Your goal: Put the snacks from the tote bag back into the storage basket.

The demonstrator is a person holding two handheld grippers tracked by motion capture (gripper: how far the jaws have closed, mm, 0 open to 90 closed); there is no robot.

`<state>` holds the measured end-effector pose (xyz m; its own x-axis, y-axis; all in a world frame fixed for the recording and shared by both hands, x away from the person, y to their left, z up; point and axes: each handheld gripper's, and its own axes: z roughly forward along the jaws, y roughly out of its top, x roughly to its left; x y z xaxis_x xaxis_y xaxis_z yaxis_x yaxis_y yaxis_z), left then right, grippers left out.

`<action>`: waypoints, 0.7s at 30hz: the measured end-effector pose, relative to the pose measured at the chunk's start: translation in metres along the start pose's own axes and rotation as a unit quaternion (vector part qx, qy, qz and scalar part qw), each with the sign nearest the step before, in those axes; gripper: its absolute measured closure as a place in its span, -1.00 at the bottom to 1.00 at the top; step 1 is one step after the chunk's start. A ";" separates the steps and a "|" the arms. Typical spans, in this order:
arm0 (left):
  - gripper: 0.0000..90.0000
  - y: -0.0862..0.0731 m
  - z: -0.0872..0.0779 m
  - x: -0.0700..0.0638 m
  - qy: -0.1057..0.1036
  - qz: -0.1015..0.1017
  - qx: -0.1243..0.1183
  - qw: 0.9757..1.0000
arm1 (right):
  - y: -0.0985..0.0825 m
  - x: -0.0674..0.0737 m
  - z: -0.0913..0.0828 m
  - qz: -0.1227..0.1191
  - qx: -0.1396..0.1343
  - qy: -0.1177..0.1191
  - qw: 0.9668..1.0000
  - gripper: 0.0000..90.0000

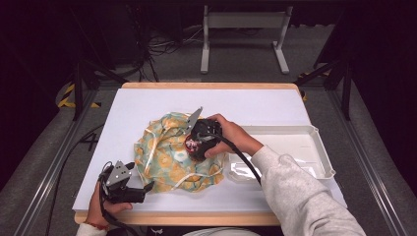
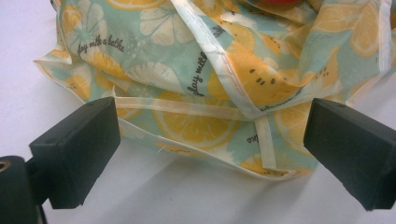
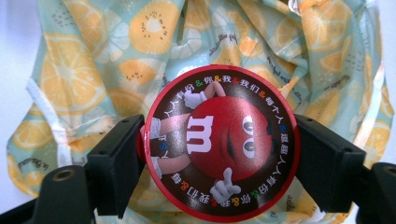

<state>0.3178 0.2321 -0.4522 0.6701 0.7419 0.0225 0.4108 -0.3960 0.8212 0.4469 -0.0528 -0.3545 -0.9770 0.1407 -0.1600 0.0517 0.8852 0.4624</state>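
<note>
White table [image 1: 147, 101] carries fruit-print cloth [image 1: 167, 157] and tray [image 1: 322, 157].

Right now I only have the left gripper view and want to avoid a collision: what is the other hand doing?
Observer: The right tongs are shut on a round red M&M's tin, held over the citrus-print cloth bag.
Operator: Where is that relative to my tongs?
Observer: In the high view the left tongs sit at the bag's near left corner; the right hand is over its far right part, well apart.
Operator: Anything else on the table?
Observer: A white tray lies at the table's right side, under the right forearm.
</note>
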 end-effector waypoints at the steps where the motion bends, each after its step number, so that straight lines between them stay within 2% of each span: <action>1: -0.90 0.000 0.000 0.000 0.001 0.000 -0.002 1.000 | 0.000 0.000 -0.001 -0.001 -0.002 0.000 1.000 -0.48; 5: -0.90 0.000 0.000 0.000 0.001 -0.001 -0.001 1.000 | 0.001 0.003 -0.009 -0.008 0.001 -0.008 1.000 -0.48; 21: -0.90 0.000 0.000 -0.001 0.003 0.000 0.003 1.000 | -0.002 0.010 -0.033 -0.021 -0.004 -0.012 1.000 -0.48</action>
<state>0.3173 0.2311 -0.4520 0.6662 0.7453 0.0254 0.4150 -0.3988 0.8178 0.4308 -0.0673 -0.3282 -0.9733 0.1130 -0.1998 0.0083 0.8873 0.4612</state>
